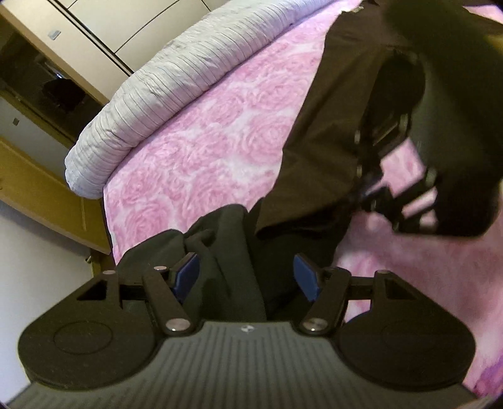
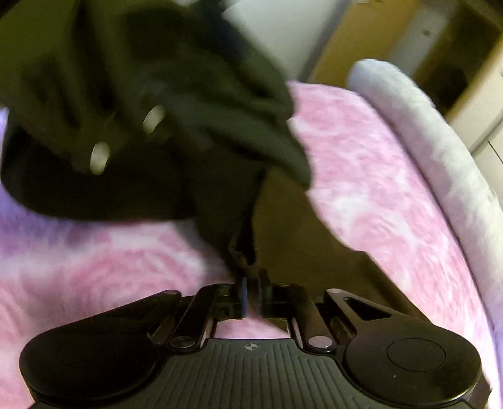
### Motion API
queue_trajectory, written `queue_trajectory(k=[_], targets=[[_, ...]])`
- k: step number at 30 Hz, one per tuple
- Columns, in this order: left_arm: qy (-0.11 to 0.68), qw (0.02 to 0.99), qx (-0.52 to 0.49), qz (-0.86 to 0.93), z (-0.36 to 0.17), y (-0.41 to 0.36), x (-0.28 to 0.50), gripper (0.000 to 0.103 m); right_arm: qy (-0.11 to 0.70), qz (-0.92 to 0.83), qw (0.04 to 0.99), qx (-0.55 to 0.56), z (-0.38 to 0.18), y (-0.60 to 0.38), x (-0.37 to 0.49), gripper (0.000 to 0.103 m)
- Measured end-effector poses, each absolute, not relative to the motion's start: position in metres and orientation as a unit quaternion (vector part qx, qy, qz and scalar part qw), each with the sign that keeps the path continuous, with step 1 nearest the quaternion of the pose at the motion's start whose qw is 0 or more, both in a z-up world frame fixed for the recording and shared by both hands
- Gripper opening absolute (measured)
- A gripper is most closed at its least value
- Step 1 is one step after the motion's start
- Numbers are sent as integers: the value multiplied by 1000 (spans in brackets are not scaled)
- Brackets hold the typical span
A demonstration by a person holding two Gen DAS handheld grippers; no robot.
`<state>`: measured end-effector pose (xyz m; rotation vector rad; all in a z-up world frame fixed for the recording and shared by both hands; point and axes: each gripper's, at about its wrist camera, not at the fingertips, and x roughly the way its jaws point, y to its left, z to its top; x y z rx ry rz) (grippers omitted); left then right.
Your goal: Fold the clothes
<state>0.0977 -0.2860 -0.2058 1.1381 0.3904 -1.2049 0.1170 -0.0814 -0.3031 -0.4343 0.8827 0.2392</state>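
Nearest in the left wrist view, the left tool (image 1: 246, 275) is seen with its blue pads (image 1: 306, 277) held apart; a bunched fold of the dark garment (image 1: 330, 126) lies between them, and whether either pad presses on it cannot be told. In the right wrist view, the right tool (image 2: 251, 299) is seen with its fingers brought together, and a thin edge of the garment (image 2: 220, 151) appears to be pinched just ahead of them, though blur leaves the contact itself uncertain.

The garment is spread on the bed (image 1: 204, 135), over a pink rose-patterned cover. In the left view its long axis is seen running from the left tool away towards the upper right, one straight edge lying along that line. Part of the cloth is lifted off the cover near the right tool (image 1: 377, 188), which is seen there, blurred, at the right of that view.

Beyond the garment, a rolled pale striped quilt (image 1: 141, 94) lies along the far edge of the bed. Past it, wooden furniture (image 1: 37, 195) and pale cupboard doors (image 1: 125, 28) are seen; an open shelf (image 1: 47, 81) there is too dark for its contents to be made out.
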Motion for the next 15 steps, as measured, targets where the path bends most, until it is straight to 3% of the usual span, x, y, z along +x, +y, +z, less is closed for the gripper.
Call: queue_trajectory(k=[9, 15], targets=[[166, 627, 479, -591, -211, -365, 61, 64, 361, 40, 931, -28, -173, -203, 109, 4], [104, 631, 448, -625, -183, -460, 18, 64, 319, -18, 945, 66, -129, -294, 86, 4]])
